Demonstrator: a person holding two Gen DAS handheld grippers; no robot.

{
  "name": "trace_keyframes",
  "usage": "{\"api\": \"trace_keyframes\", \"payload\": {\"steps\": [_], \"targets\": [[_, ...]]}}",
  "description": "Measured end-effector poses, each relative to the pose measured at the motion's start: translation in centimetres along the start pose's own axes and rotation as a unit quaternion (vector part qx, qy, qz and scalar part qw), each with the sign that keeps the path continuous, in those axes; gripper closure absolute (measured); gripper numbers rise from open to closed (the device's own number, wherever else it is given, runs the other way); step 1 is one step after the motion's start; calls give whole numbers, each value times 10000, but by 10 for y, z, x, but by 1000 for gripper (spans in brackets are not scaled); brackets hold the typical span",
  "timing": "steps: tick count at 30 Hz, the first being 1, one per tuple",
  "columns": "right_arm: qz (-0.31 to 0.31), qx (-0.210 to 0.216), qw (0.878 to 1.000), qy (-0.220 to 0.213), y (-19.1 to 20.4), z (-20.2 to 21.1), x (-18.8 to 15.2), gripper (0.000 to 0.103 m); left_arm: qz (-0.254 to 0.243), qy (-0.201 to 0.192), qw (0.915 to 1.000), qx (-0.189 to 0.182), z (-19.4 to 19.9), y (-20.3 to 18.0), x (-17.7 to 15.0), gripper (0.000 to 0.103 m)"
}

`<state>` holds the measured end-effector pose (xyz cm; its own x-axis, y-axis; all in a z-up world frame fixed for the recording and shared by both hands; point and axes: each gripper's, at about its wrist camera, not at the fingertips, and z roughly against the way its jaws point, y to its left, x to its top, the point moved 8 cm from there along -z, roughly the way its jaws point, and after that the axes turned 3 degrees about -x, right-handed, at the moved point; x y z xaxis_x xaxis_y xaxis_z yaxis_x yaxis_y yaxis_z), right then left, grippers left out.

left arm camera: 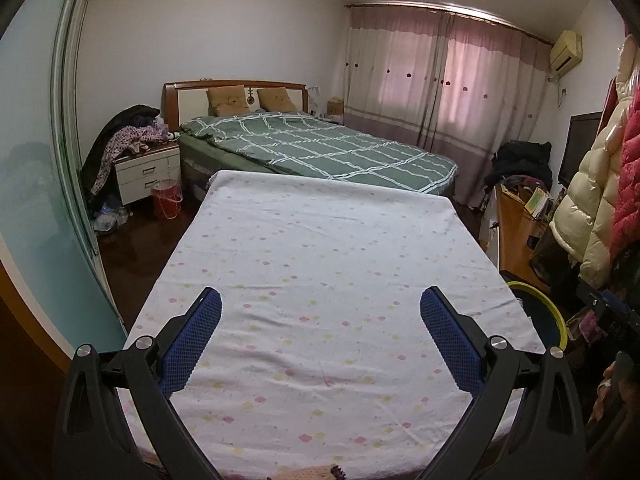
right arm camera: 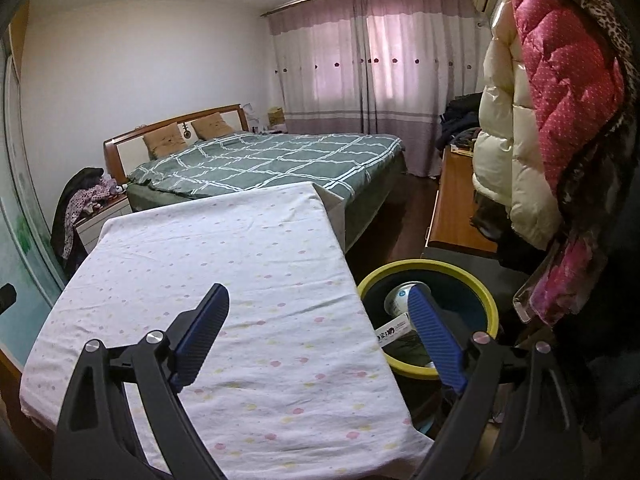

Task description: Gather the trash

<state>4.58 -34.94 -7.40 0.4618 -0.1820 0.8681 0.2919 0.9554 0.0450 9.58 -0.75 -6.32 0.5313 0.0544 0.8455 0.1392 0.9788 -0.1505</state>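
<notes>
Both tools, left tool [left arm camera: 320,300] and right tool [right arm camera: 320,300], hover spread apart and empty over the table [right arm camera: 240,240]; check its right edge above the bin [right arm camera: 486,294], which holds a cup [right arm camera: 400,298].

Dim room, soft daylight thru pink curtains [left arm camera: 444,76]; fisheye warp, dark vignette corners.

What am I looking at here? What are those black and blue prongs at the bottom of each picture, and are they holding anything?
Each picture comes from a small camera mounted on a hand-held gripper, looking along its two blue-padded fingers. The left gripper and right gripper are both open and hold nothing. Below them lies a table covered by a dotted cloth, with no loose items visible on it. Beside it on the right stands a yellow-rimmed bin with a cup and a wrapper inside. A green bed stands behind.
</notes>
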Motion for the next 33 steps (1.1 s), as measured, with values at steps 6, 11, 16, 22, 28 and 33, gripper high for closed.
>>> {"api": "trace_keyframes", "payload": {"steps": [6, 11, 16, 22, 28, 33], "targets": [[-19, -23, 10000, 12, -1, 0, -1, 16, -18, -42, 10000, 22, -4, -10, 2, 5], [-7, 1, 10000, 34, 1, -2, -1, 16, -75, -24, 10000, 18, -4, -15, 0, 5], [-4, 1, 10000, 64, 1, -4, -2, 16, -125, -32, 9999, 29, -5, -18, -1, 5], [-9, -6, 10000, 76, 1, -6, -2, 16, -86, 8, 10000, 2, -6, -20, -1, 5], [-2, 22, 9999, 120, 2, -8, -4, 16, -88, 22, 10000, -9, -8, -20, -2, 5], [-14, 22, 9999, 138, 3, -9, -5, 16, -95, 65, 9999, -22, -12, -23, -7, 5]]}}
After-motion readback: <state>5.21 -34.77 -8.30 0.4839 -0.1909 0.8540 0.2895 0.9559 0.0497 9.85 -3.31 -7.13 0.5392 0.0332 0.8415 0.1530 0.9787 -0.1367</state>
